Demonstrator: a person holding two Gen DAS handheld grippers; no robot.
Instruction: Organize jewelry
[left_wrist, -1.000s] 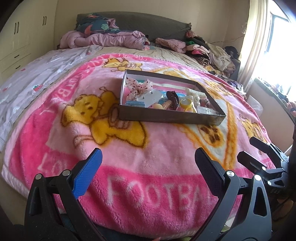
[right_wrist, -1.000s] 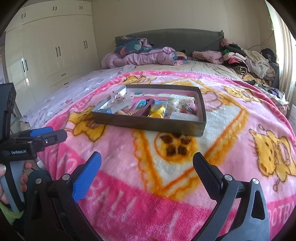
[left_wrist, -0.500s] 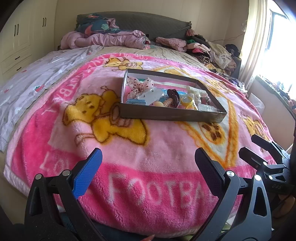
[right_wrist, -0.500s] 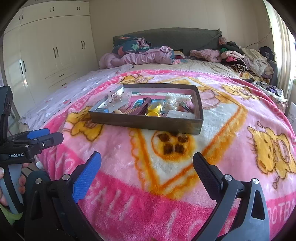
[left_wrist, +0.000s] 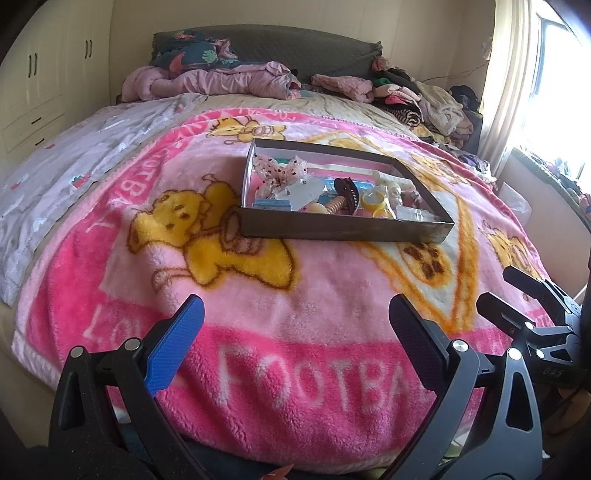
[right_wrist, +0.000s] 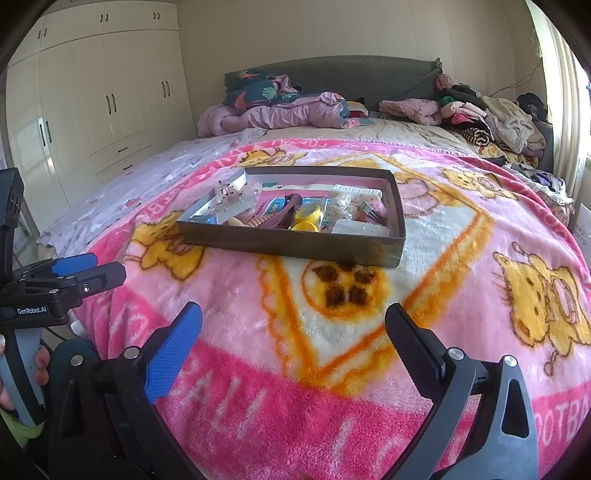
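On the pink blanket (left_wrist: 295, 314) sits the jewelry box (left_wrist: 343, 230); both grippers (left_wrist: 295, 332) (right_wrist: 291, 336) gape empty, and must reach in next.

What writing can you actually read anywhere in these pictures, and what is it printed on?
"FOOTBA", cut off by the right gripper: white letters on the pink blanket.
"GenRobot.AI": small white label on the left gripper, seen from the right wrist view.
"DAS": tiny mark on the right gripper's body, barely legible.
Other blanket lettering along the pink border: partial or upside down, unreadable.
Packets in the cardboard box: print too small.
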